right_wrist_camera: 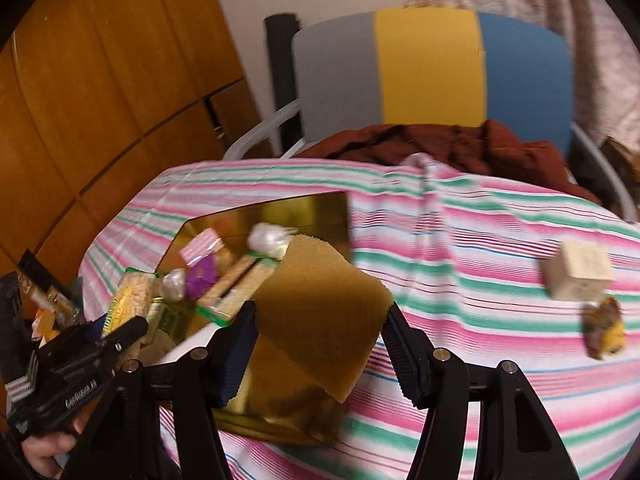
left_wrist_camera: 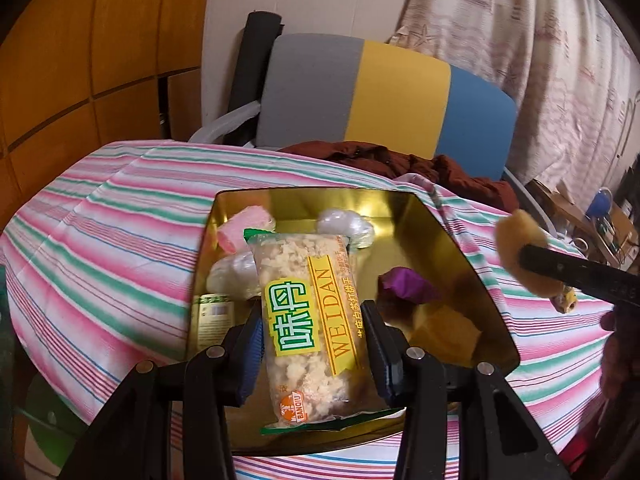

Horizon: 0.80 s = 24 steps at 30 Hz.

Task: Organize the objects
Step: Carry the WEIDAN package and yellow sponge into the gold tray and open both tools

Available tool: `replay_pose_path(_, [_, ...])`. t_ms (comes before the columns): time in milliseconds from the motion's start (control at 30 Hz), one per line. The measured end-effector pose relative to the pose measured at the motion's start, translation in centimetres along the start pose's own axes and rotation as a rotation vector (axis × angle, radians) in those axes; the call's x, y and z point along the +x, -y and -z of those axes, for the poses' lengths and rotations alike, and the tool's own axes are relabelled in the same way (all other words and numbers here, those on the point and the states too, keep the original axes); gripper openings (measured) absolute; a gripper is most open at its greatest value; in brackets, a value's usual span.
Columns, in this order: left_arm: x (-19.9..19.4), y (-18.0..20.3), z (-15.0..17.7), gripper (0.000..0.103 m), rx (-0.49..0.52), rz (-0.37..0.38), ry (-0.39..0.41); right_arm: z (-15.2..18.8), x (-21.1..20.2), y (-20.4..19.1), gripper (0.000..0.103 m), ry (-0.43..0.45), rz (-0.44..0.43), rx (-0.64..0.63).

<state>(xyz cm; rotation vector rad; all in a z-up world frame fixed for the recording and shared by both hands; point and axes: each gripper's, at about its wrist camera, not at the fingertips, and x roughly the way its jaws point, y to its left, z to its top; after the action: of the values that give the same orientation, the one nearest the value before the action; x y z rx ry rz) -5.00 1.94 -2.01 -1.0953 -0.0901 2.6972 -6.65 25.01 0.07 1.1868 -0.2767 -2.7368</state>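
1. The surface [left_wrist_camera: 100, 216] is covered with a cloth of pink, green and white stripes. Behind its far edge stands a chair [left_wrist_camera: 384, 100] with a grey, yellow and blue back, and a dark red garment [right_wrist_camera: 460, 148] lies on the seat.
2. A golden tray [left_wrist_camera: 460, 280] lies on the cloth, in the middle of the left wrist view and at the left in the right wrist view.
3. The left tool [left_wrist_camera: 316, 344] is pinching a clear snack packet [left_wrist_camera: 308, 312] with a green and yellow label. The packet is over the near part of the tray, with its far end pointing away.
4. The right tool [right_wrist_camera: 320, 340] holds a yellow-brown sponge [right_wrist_camera: 320, 312] between its two fingers. The sponge is above the right near edge of the tray.
5. In the tray lie a pink packet [left_wrist_camera: 240, 232], two small white wrapped pieces [left_wrist_camera: 348, 222], a purple wrapped piece [left_wrist_camera: 404, 286] and a green labelled packet [left_wrist_camera: 212, 316].
6. On the cloth, well to the right of the tray, a pale cube [right_wrist_camera: 578, 276] stands, and just near it lies a small yellow and brown item [right_wrist_camera: 606, 332]. Both are blurred.
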Motion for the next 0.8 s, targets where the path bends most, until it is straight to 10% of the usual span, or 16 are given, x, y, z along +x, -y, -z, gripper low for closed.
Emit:
replay_pose_path(400, [2.3, 0.9, -1.1, 0.046, 0.028, 0.004, -0.010, -5.6, 6.1, -1.9, 0.086, -0.020, -0.014, 0.050])
replay_pose_path(800, [3.8, 1.3, -1.6, 0.046, 0.031, -0.024, -0.038, -0.3, 3.3, -0.9, 0.095, -0.030, 0.013, 0.079])
